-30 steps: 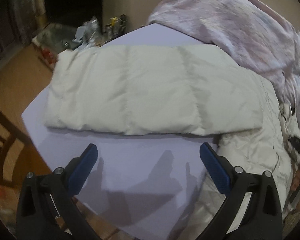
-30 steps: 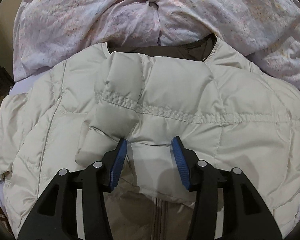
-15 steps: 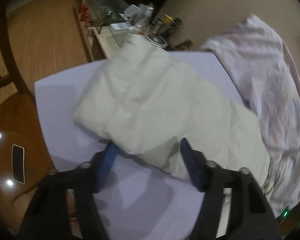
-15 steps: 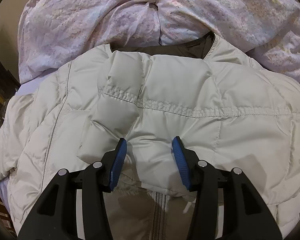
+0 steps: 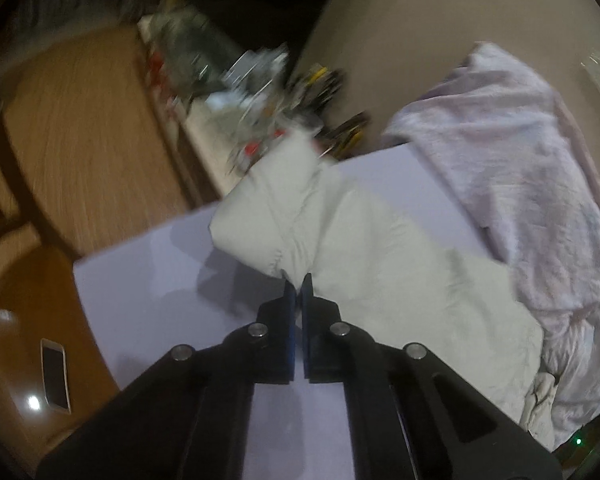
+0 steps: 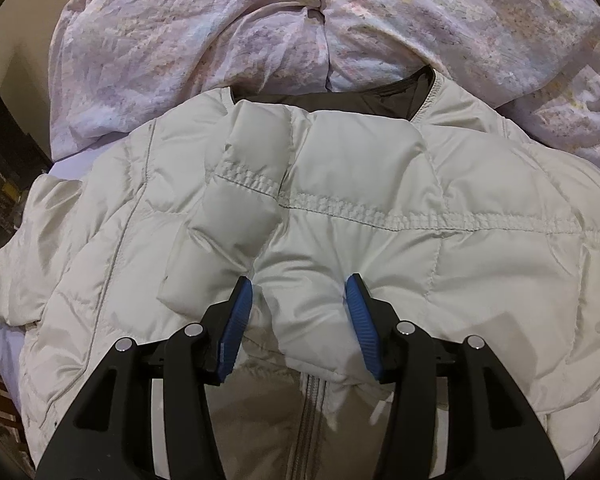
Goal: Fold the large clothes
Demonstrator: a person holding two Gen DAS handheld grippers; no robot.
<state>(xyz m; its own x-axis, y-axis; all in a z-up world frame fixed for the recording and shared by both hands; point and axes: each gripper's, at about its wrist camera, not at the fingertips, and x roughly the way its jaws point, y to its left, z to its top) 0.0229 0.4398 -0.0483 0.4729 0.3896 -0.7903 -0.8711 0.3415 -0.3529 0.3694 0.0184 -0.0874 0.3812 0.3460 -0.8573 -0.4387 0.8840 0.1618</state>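
A cream puffer jacket [image 6: 380, 208] lies on a lavender sheet [image 5: 148, 280]. In the left wrist view its long sleeve [image 5: 364, 240] stretches away across the sheet. My left gripper [image 5: 298, 282] is shut on the sleeve's near edge, pinching the fabric. In the right wrist view the jacket's front faces me, with a folded-in sleeve [image 6: 228, 232] across the chest and a dark collar lining [image 6: 340, 100] at the far side. My right gripper [image 6: 300, 292] is open, its blue pads either side of a puffed panel above the zipper [image 6: 308, 420].
A crumpled pink-lilac quilt [image 6: 300, 20] is heaped beyond the jacket and at the sheet's right [image 5: 540, 168]. A cluttered side table [image 5: 236, 80] stands behind the bed. A phone [image 5: 55, 376] lies on a wooden seat at lower left, with wood floor beyond.
My left gripper moved up to the sleeve, swung to face along it and closed on its edge. My right gripper stayed open and barely moved.
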